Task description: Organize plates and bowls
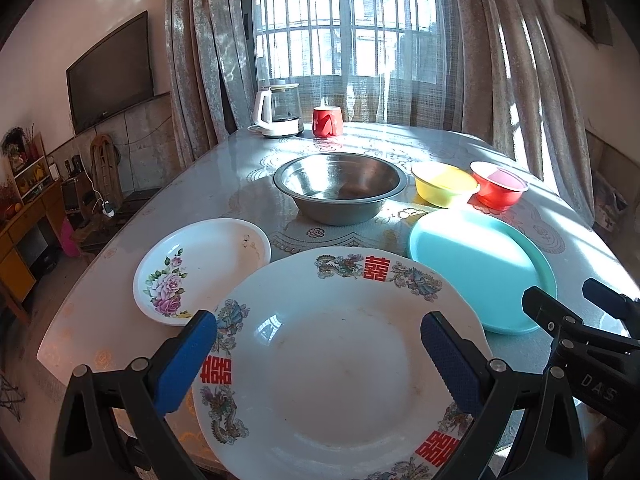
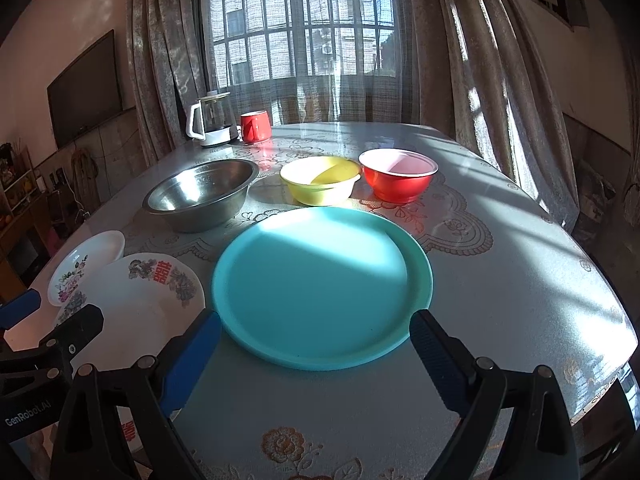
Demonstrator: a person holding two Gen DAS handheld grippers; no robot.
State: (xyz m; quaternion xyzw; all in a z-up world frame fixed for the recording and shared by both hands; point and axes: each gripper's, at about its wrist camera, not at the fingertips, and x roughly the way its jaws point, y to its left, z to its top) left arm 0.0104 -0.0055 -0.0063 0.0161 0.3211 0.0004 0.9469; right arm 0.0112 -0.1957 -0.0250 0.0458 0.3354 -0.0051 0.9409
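Three plates, three bowls, one mug.

Table: three plates, three bowls, kettle, red mug.

Window sunlight, hard shadows, fisheye-warped edges.

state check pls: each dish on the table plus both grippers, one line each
left gripper: open, empty, over the big plate
right gripper: open, empty, at the teal plate's near edge
big patterned plate: flat, upright, empty
flower plate: flat, empty
teal plate: flat, empty, unstacked
steel bowl: upright, empty
yellow bowl: upright, empty
red bowl: upright, empty
red mug: upright, contents hidden
kettle: upright, on its base
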